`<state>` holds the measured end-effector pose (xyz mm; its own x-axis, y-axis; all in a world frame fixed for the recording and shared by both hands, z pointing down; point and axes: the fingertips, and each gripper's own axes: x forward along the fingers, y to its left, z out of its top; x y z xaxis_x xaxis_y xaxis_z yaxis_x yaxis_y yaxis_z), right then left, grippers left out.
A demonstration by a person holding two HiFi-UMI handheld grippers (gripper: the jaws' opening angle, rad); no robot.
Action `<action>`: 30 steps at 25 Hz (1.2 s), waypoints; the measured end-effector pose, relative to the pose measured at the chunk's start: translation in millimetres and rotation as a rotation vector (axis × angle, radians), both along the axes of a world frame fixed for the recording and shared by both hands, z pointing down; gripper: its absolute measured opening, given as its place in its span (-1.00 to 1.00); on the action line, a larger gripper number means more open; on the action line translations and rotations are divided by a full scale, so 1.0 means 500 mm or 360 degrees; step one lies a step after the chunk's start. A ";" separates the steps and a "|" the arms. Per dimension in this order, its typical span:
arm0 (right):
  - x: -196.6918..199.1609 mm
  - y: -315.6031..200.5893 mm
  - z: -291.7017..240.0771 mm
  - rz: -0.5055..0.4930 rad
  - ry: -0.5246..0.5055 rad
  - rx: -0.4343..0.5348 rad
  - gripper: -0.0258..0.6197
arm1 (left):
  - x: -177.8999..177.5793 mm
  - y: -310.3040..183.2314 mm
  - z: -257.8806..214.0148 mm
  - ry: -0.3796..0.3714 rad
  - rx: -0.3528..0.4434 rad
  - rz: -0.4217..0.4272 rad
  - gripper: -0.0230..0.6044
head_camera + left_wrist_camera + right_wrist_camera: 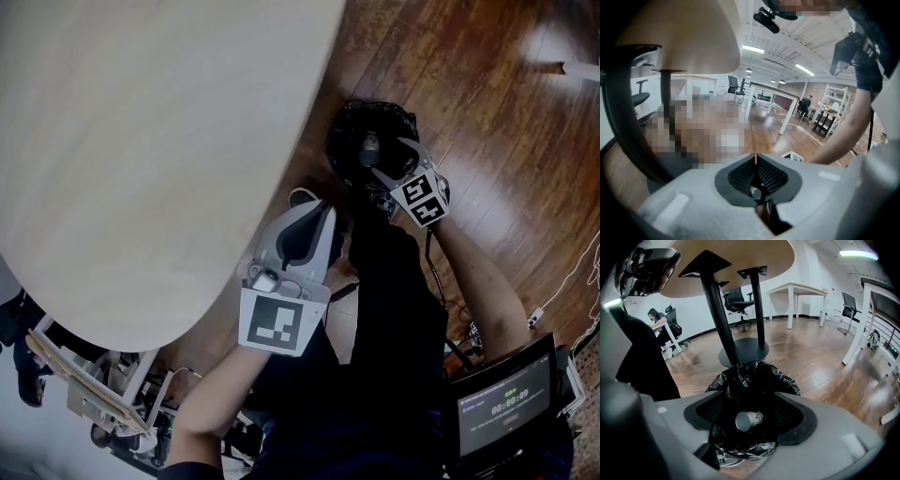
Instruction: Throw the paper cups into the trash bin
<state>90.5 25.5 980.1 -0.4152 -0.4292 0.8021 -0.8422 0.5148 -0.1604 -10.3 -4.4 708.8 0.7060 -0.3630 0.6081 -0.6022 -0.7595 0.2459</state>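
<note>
Left gripper (755,160) is pinched fully closed, nothing in it. Right gripper (750,416) is spread wide over the trash bin (754,375). 1 paper cup (749,421) lies sideways in the black liner, touching neither jaw.

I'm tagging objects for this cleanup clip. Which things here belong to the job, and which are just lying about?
Job:
cup, within the bin's opening
bin, black-lined
right gripper, open over the bin
left gripper, shut, empty

Lying about:
table
office chair
screen
</note>
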 end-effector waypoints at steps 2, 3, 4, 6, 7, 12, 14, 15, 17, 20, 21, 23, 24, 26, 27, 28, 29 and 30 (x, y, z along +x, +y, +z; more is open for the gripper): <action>0.010 0.003 -0.019 0.0027 -0.0006 -0.0003 0.15 | 0.002 0.005 -0.010 -0.0009 -0.0011 0.0009 -0.88; 0.019 0.003 -0.035 0.0048 -0.0006 -0.0005 0.14 | 0.005 0.007 -0.021 -0.0014 -0.0017 0.0013 -0.88; 0.028 0.004 -0.055 0.0073 -0.0007 -0.0007 0.14 | 0.007 0.009 -0.034 -0.0017 -0.0021 0.0014 -0.88; 0.049 0.007 -0.101 0.0123 -0.0007 -0.0008 0.13 | 0.010 0.012 -0.065 -0.0020 -0.0028 0.0010 -0.88; 0.061 0.010 -0.125 0.0142 -0.0002 -0.0003 0.13 | 0.012 0.015 -0.081 -0.0021 -0.0027 0.0009 -0.88; 0.117 0.030 -0.288 0.0213 -0.0038 0.0049 0.08 | 0.020 0.050 -0.197 -0.0046 -0.0003 0.0048 -0.89; 0.127 0.024 -0.385 0.0236 -0.0085 0.0098 -0.02 | 0.018 0.061 -0.254 -0.0047 0.0013 0.0057 -0.89; 0.132 0.018 -0.433 0.0248 -0.0104 0.0130 -0.04 | 0.016 0.064 -0.281 -0.0041 0.0037 0.0056 -0.89; 0.141 0.007 -0.525 0.0272 -0.0136 0.0194 -0.08 | 0.013 0.071 -0.325 -0.0027 0.0093 0.0047 -0.89; 0.139 -0.015 -0.648 0.0269 -0.0154 0.0303 -0.14 | 0.010 0.065 -0.377 -0.0030 0.0138 0.0032 -0.89; 0.134 -0.026 -0.687 0.0263 -0.0161 0.0349 -0.15 | 0.012 0.055 -0.396 -0.0024 0.0167 0.0026 -0.89; 0.119 -0.044 -0.762 0.0257 -0.0189 0.0438 -0.19 | 0.019 0.027 -0.441 0.0005 0.0252 -0.0002 -0.89; 0.111 -0.048 -0.796 0.0253 -0.0207 0.0476 -0.23 | 0.023 0.014 -0.464 0.0028 0.0295 -0.0029 -0.89; 0.090 -0.048 -0.857 0.0236 -0.0245 0.0537 -0.28 | 0.026 -0.008 -0.505 0.0078 0.0356 -0.0095 -0.89; 0.078 -0.048 -0.886 0.0223 -0.0264 0.0568 -0.32 | 0.024 -0.017 -0.521 0.0101 0.0376 -0.0126 -0.89; 0.065 -0.051 -0.915 0.0208 -0.0285 0.0603 -0.35 | 0.020 -0.025 -0.534 0.0119 0.0396 -0.0151 -0.89; 0.051 -0.056 -0.943 0.0193 -0.0307 0.0645 -0.38 | 0.013 -0.032 -0.546 0.0132 0.0418 -0.0171 -0.89; 0.036 -0.064 -0.970 0.0177 -0.0327 0.0692 -0.43 | 0.004 -0.038 -0.556 0.0140 0.0442 -0.0187 -0.89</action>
